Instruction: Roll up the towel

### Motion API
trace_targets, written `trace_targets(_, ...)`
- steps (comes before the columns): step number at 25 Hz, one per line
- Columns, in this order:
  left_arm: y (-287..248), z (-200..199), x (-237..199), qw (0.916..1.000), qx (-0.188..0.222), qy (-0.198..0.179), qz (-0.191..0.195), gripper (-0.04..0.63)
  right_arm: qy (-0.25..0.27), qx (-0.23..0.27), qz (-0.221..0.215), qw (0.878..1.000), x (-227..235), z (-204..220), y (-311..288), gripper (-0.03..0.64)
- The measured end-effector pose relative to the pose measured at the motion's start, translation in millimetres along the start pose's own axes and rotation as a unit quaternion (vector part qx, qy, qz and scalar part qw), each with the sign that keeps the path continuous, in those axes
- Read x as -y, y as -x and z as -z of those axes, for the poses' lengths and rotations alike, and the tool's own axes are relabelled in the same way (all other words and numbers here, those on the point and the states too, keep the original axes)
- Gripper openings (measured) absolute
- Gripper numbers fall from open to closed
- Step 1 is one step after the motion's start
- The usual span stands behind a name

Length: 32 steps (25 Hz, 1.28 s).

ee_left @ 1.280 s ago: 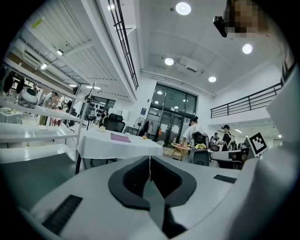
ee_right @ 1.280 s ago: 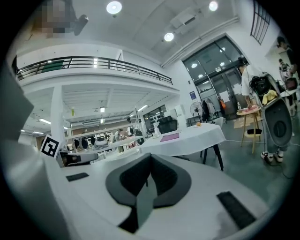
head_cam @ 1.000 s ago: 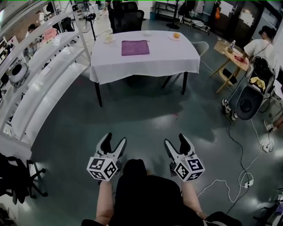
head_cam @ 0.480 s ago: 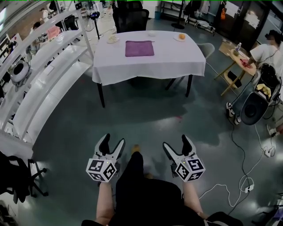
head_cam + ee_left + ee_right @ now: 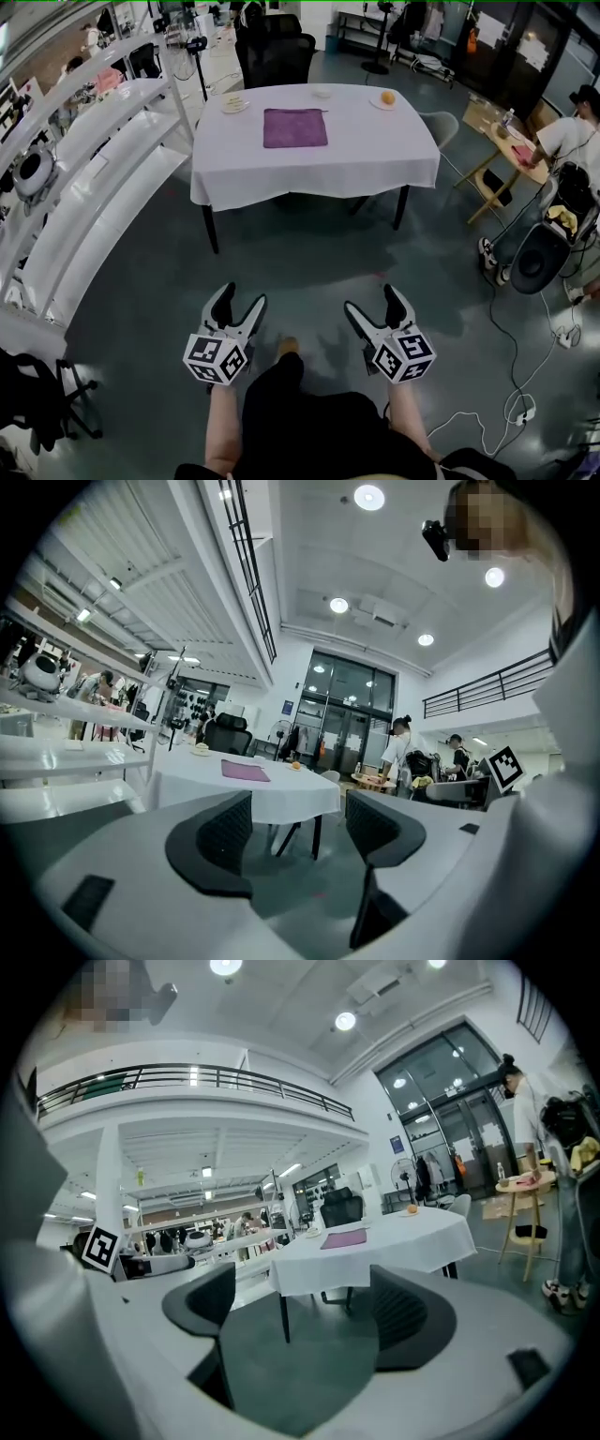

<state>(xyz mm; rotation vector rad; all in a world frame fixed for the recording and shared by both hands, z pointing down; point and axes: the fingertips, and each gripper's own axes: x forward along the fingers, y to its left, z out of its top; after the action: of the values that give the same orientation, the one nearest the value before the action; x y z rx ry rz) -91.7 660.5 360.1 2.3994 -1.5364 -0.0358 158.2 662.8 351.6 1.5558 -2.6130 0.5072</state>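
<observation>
The purple towel [image 5: 294, 127] lies flat on the white table [image 5: 375, 159], near its far edge, well apart from your 2 grippers across open grey floor [image 5: 300, 253]. You hold the left gripper [image 5: 242, 298] and right gripper [image 5: 372, 302] nearly level, pointing at the table. Both jaw pairs stand wide and empty, the right having just been opening; white shelving [image 5: 94, 178] borders the floor at left.

I stand in a large lab-like workshop hall: grey floor [image 5: 309, 258], long white shelving [image 5: 103, 159], a cloth-covered table [image 5: 309, 173], an office chair [image 5: 278, 47], loose cables [image 5: 469, 413], a mezzanine railing [image 5: 187, 1076], and a person [image 5: 570, 141] working.
</observation>
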Motion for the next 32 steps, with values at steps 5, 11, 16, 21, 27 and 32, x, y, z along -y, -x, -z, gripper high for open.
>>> trace_targets(5, -50.5, -29.4, -35.5, 0.9999, -0.003, -0.011, 0.001, 0.321, 0.0, 0.015, 0.01, 1.0, 16.4, -32.8, -48.1, 0.46)
trace_targets(11, -93.1, -42.4, -62.4, 0.9998, -0.003, -0.014, 0.014, 0.321, -0.002, 0.015, 0.017, 1.0, 28.0, -42.8, -91.1, 0.448)
trace_targets(16, -115.9, -45.7, -85.9, 0.9997, -0.011, -0.013, 0.017, 0.321, -0.005, 0.014, 0.022, 1.0, 31.8, -47.7, -123.3, 0.448)
trace_targets(21, -128.2, -52.4, -110.5, 0.9999, -0.008, -0.008, 0.011, 0.321, -0.003, 0.012, 0.02, 1.0, 29.2, -51.9, -148.7, 0.448)
trace_targets(27, -134.5, -53.8, -131.0, 1.0, -0.004, -0.001, 0.007, 0.321, -0.008, 0.015, 0.017, 1.0, 24.7, -48.5, -170.9, 0.448)
trace_targets(32, -126.0, -43.2, -136.4, 0.9999, -0.011, 0.012, 0.002, 0.321, -0.007, -0.005, 0.008, 1.0, 11.4, -35.2, -173.5, 0.448)
